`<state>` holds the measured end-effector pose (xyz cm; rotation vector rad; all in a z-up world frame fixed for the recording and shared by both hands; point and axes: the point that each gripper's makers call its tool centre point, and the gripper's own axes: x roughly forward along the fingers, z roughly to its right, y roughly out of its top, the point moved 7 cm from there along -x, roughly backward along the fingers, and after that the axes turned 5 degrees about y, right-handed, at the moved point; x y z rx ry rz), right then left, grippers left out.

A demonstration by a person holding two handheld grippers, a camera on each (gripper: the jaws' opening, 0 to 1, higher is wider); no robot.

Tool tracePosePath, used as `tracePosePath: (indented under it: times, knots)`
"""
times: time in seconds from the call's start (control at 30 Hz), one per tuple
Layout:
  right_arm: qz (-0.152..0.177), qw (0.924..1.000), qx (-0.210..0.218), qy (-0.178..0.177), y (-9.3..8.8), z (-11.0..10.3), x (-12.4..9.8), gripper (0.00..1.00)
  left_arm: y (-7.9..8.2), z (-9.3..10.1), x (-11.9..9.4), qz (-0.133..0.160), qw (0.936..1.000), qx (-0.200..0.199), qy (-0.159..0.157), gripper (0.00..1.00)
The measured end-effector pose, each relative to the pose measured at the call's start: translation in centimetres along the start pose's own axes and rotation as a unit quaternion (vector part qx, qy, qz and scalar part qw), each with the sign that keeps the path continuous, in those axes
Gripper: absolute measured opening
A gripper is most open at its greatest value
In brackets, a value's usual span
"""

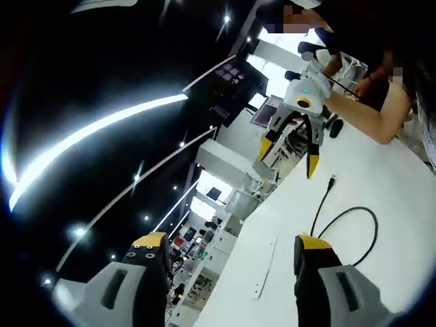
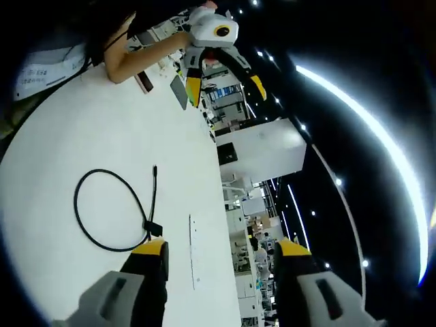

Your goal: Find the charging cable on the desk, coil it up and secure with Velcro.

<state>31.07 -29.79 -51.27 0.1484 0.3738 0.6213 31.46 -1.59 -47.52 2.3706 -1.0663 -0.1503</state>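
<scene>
Setting: white counter [image 2: 82, 122], dark ceiling with bright strip lights, shelving and workstations in the far background.

Charging cable [image 2: 102, 211]: black, lying loose on the counter in one open loop, centre-left of the right gripper view; one plug end near the loop's crossing, just above that view's own left jaw. Seen also at lower right of the left gripper view [image 1: 354, 231].

Velcro strip [image 2: 191, 252]: thin, white, flat on the counter just beside the cable, lower centre; faint against the surface.

Left gripper [image 1: 231, 266]: jaws spread apart, holding nothing, raised off the counter.

Right gripper [image 2: 221, 262]: jaws spread apart, holding nothing, raised above the cable.

Step, judged: cable located, coiling not begun. Next move calls for lowering one gripper onto a cable end and pinching it.

Hard to make out: plug types; strip's fastening side; cable's lower run cut off behind a jaw in the left gripper view.
</scene>
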Motion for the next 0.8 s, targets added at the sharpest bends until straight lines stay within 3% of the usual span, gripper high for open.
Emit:
tracePosePath:
  times: [0.13,0.3,0.43,0.63,0.8]
  knots:
    - [0.004,1.0000,-0.005,0.004,0.5,-0.3,-0.4,0.69,-0.4,0.2,-0.1,-0.012,0.9999,0.008,-0.008,0.74]
    - [0.025,0.9995,-0.021,0.001,1.6,-0.4,-0.9,0.71,-0.3,-0.6,-0.6,-0.022,0.9991,0.035,0.005,0.73]
    - [0.027,0.9992,-0.029,0.007,1.9,-0.5,-0.8,0.71,-0.5,-0.8,-0.1,-0.032,0.9990,0.029,0.010,0.72]
    - [-0.014,0.9992,-0.027,0.025,1.1,-0.7,0.7,0.70,0.1,-1.2,-0.9,0.001,0.9999,0.013,0.002,0.72]
    - [-0.029,0.9993,-0.022,0.005,0.3,0.0,0.4,0.71,-0.1,-1.4,-1.6,-0.020,0.9992,0.031,0.015,0.72]
